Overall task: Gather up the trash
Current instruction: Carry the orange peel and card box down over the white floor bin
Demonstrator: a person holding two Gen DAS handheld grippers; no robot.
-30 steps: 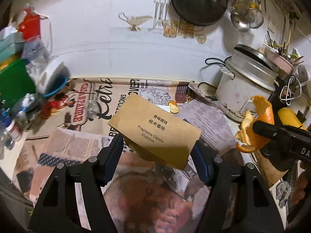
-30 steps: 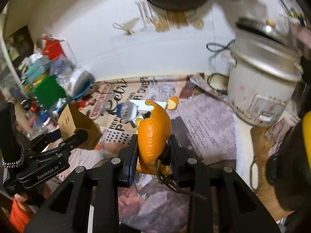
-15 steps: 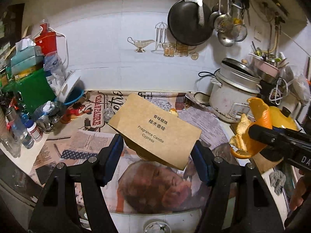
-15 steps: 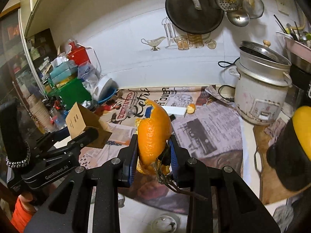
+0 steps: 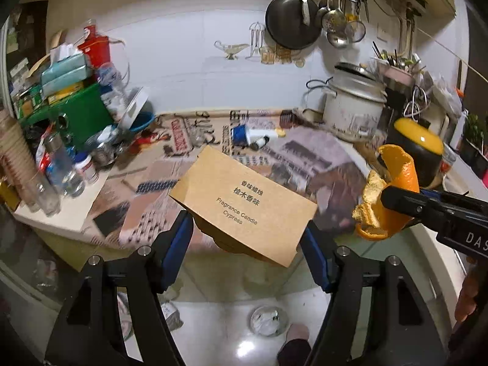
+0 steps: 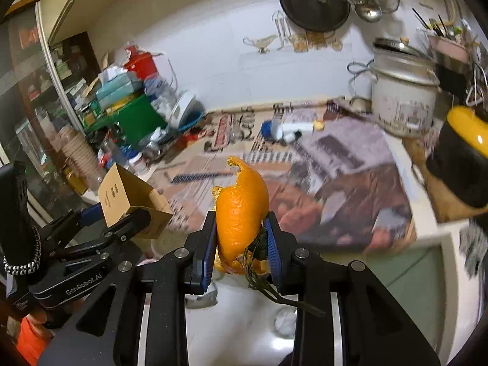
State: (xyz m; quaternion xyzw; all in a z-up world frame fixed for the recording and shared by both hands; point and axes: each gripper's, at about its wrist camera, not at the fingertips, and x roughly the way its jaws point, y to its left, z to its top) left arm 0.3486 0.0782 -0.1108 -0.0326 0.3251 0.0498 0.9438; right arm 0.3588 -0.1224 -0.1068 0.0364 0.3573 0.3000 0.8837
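Observation:
My left gripper (image 5: 247, 238) is shut on a brown cardboard candle box (image 5: 244, 204), held in the air in front of the newspaper-covered counter (image 5: 305, 158). The box and left gripper also show in the right wrist view (image 6: 131, 195). My right gripper (image 6: 241, 244) is shut on an orange peel (image 6: 241, 210) with a green stem hanging from it. The peel also shows at the right of the left wrist view (image 5: 393, 189). Both grippers are off the counter's front edge, above the floor.
A blue-capped white tube (image 5: 253, 134) lies at the back of the counter. A rice cooker (image 5: 353, 106) stands back right, a black and yellow pot (image 5: 418, 149) to its right. Bottles and boxes (image 5: 67, 116) crowd the left. A small round object (image 5: 268, 320) lies on the tiled floor.
Both grippers have pulled back from the counter with their loads. The counter edge and the floor below have come into view.

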